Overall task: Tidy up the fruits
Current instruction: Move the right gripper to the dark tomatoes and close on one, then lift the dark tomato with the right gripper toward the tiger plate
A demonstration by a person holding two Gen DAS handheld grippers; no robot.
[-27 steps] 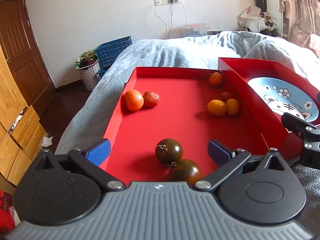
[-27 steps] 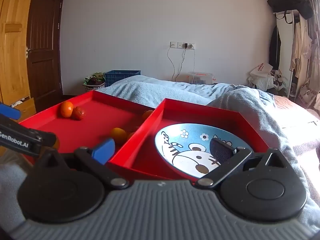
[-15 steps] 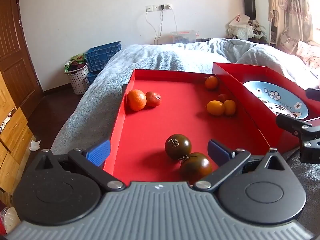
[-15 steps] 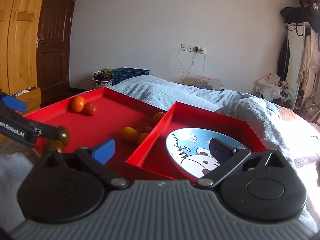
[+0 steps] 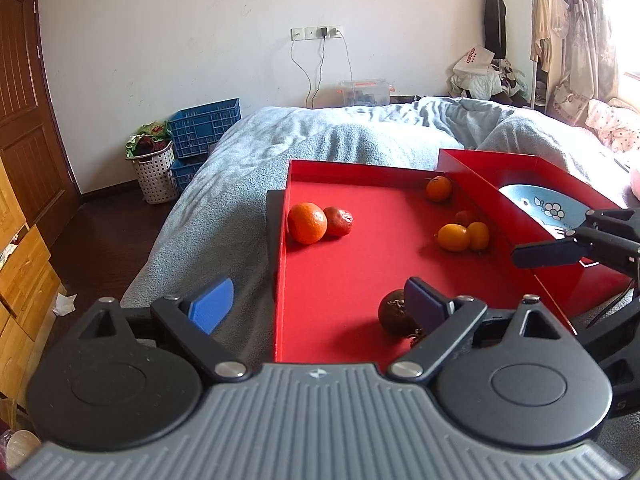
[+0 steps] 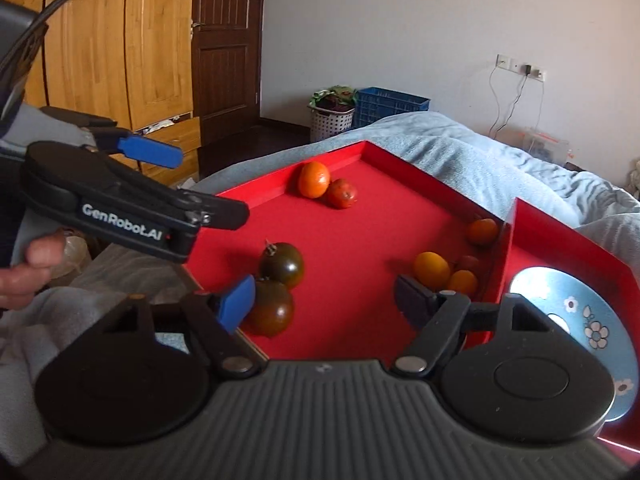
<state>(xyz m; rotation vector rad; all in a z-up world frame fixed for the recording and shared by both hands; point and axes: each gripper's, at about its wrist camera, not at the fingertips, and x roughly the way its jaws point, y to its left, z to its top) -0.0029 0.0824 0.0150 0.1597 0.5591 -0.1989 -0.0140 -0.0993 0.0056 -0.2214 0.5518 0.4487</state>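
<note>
fruit sits loose in the large red tray (image 6: pixel 360 240) on the grey blanket (image 5: pixel 224 208), and neither of your tools has any of it. your left gripper (image 5: pixel 316 306) has its jaws spread wide with nothing between the pads; its blue left finger (image 5: pixel 210 304) hangs over the blanket just outside the tray's left wall, and the right one stands in front of a dark tomato (image 5: pixel 394 312). your right gripper (image 6: pixel 326 300) is also parted and empty, pointing down into the tray from its near edge.

two dark tomatoes lie touching near that near edge: the far tomato (image 6: pixel 282 265) and the near tomato (image 6: pixel 270 308), which sits just beside the right gripper's blue pad. by the far left wall an orange (image 6: pixel 314 179) rests against a red fruit (image 6: pixel 342 193). at the divider side a small orange (image 6: pixel 482 231) sits in the far corner, and closer in a yellow-orange fruit (image 6: pixel 431 269) clusters with another smaller one (image 6: pixel 463 282) and a small red one (image 6: pixel 470 263) behind them.

the smaller red tray (image 5: pixel 520 172) adjoins on the right and holds a blue patterned plate (image 6: pixel 592 320) with no fruit visible on it. your hand (image 6: pixel 24 268) grips the left tool's handle at the left of the right view.
</note>
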